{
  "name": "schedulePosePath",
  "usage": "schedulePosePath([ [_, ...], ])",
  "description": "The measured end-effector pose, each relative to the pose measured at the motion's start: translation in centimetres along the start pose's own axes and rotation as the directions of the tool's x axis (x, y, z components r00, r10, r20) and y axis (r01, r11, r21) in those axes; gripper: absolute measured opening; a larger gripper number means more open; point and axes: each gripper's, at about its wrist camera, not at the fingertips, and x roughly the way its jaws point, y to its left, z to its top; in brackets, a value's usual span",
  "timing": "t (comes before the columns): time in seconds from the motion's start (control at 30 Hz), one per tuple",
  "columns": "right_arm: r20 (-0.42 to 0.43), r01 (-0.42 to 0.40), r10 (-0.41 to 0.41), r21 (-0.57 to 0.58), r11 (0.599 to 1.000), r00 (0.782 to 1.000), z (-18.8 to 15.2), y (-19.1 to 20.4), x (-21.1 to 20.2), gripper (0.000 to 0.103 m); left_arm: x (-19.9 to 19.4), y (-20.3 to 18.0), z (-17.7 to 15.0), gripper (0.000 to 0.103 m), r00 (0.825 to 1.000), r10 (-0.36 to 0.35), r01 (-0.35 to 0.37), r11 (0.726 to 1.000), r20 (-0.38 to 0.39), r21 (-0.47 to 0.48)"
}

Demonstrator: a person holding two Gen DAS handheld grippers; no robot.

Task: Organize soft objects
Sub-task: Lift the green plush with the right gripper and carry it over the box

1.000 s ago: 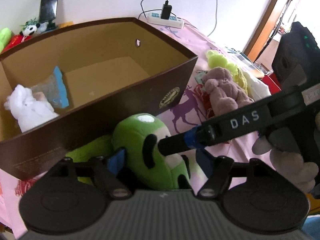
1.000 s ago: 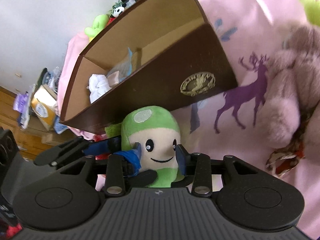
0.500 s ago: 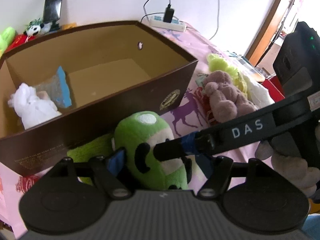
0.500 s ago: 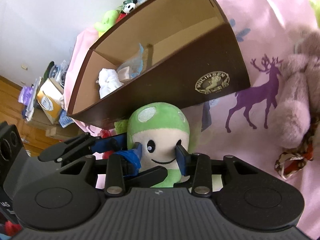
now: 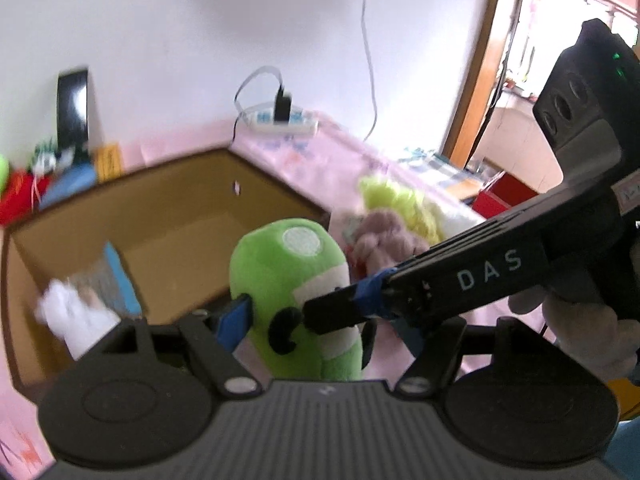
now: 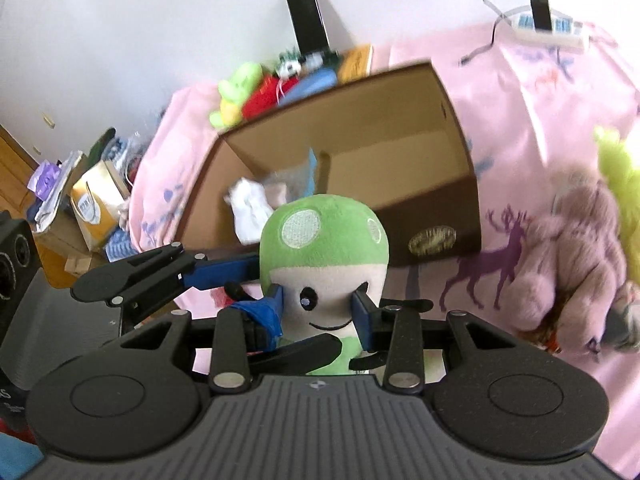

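Green plush mushroom toy (image 6: 324, 256), clamped between both grippers' jaws, has risen off the pink deer-print sheet (image 6: 540, 92) to above the brown cardboard box's (image 6: 436, 216) near wall, ready for dropping in.

Green mushroom plush (image 6: 324, 252) upright, before brown box (image 6: 436, 216).

The mushroom toy (image 6: 324, 240) has a green cap with pale round spots, a cream face and black eyes. The box (image 6: 440, 216) is dark brown outside, tan inside, with a gold emblem. The cloth (image 6: 540, 92) is pink, printed with purple deer. A mauve plush (image 6: 576, 240) lies beside a lime-yellow one (image 5: 396, 204).
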Motion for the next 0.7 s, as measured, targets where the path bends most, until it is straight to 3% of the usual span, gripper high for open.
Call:
schedulePosePath([
  [0.17, 0.078, -0.011, 0.014, -0.036, 0.999, 0.997, 1.6, 1.2, -2.0, 0.021, -2.0, 0.3, 2.1, 0.073, 0.996, -0.009, 0.005, 0.999, 0.093, 0.037],
  [0.37, 0.172, -0.047, 0.063, -0.095, 0.994, 0.983, 5.2, 2.1, -2.4, 0.021, -3.1, 2.2, 5.0, 0.073, 0.98, 0.043, -0.056, 0.996, 0.194, 0.065],
  [0.5, 0.195, -0.056, 0.081, -0.133, 0.99, 0.977, 7.5, 2.5, -1.1, 0.021, -2.5, 4.1, 6.6, 0.073, 0.975, 0.08, -0.09, 0.995, 0.206, 0.043],
  [0.7, 0.148, -0.073, 0.095, -0.149, 0.986, 0.984, 10.9, 1.8, 2.5, 0.022, 0.0, 8.3, 7.6, 0.073, 0.98, 0.118, -0.111, 0.993, 0.163, -0.05],
])
